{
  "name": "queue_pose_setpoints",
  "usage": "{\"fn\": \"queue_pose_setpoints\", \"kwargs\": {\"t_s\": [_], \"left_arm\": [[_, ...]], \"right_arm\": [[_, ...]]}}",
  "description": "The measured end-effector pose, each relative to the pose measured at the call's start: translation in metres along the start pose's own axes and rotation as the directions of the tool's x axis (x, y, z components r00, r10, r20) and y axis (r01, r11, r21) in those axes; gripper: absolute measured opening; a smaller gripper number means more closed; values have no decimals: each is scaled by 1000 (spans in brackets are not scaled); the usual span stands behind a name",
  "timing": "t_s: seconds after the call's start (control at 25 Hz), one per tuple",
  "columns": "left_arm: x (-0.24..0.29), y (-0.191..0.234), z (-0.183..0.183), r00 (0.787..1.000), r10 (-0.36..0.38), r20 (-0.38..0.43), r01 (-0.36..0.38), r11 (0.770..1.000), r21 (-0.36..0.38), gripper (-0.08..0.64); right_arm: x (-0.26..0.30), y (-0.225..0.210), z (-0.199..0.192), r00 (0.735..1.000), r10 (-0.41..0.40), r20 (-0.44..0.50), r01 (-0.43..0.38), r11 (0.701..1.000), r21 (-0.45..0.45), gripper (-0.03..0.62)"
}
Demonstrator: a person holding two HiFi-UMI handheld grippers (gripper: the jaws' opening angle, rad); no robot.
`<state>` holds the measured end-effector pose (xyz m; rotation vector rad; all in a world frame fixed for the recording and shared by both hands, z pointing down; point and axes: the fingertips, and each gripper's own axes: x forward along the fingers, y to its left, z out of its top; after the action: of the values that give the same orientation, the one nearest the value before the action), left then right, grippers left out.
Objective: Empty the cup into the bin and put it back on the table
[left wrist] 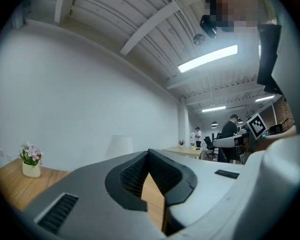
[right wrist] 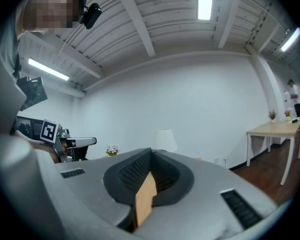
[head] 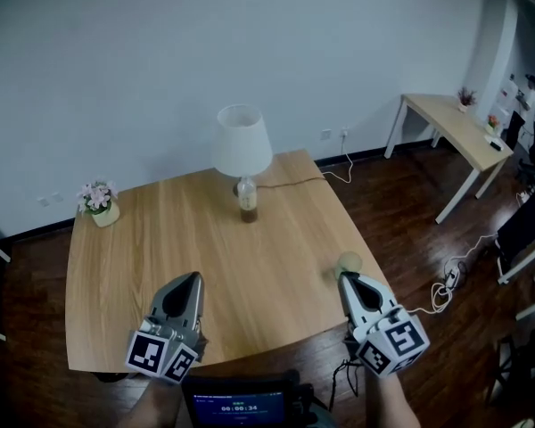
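A small pale round cup-like object (head: 349, 262) sits near the wooden table's (head: 160, 257) right edge, just beyond the tip of my right gripper (head: 342, 278). A brownish glass or bottle (head: 248, 198) stands upright beneath the lamp; which of the two is the cup I cannot tell. My left gripper (head: 194, 277) hovers over the table's near left part. Both grippers point level, their jaws meeting at the tips with nothing between them, as seen in the left gripper (left wrist: 149, 153) and right gripper (right wrist: 151, 152) views. No bin shows.
A white table lamp (head: 242, 141) stands at the table's far middle, its cord trailing right. A flower pot (head: 99, 205) sits at the far left corner. A second table (head: 455, 123) and floor cables (head: 441, 292) lie to the right. People stand far off (left wrist: 230, 134).
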<state>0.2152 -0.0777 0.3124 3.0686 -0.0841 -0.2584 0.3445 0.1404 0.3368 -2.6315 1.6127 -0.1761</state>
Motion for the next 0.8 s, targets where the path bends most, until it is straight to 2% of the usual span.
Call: {"fn": "queue_pose_setpoints", "kwargs": {"t_s": [0.52,0.8], "left_arm": [[-5,16,6,1000,13,-7,-13,1000,-1,-9],[-11,14,2,1000,7,-10,-7,1000,-8,-9]], "right_arm": [[5,4,12,1000,15,1,-15,999,-38,-3],[4,7,6,1000,18,-18,-19,999,-33,-3]]}}
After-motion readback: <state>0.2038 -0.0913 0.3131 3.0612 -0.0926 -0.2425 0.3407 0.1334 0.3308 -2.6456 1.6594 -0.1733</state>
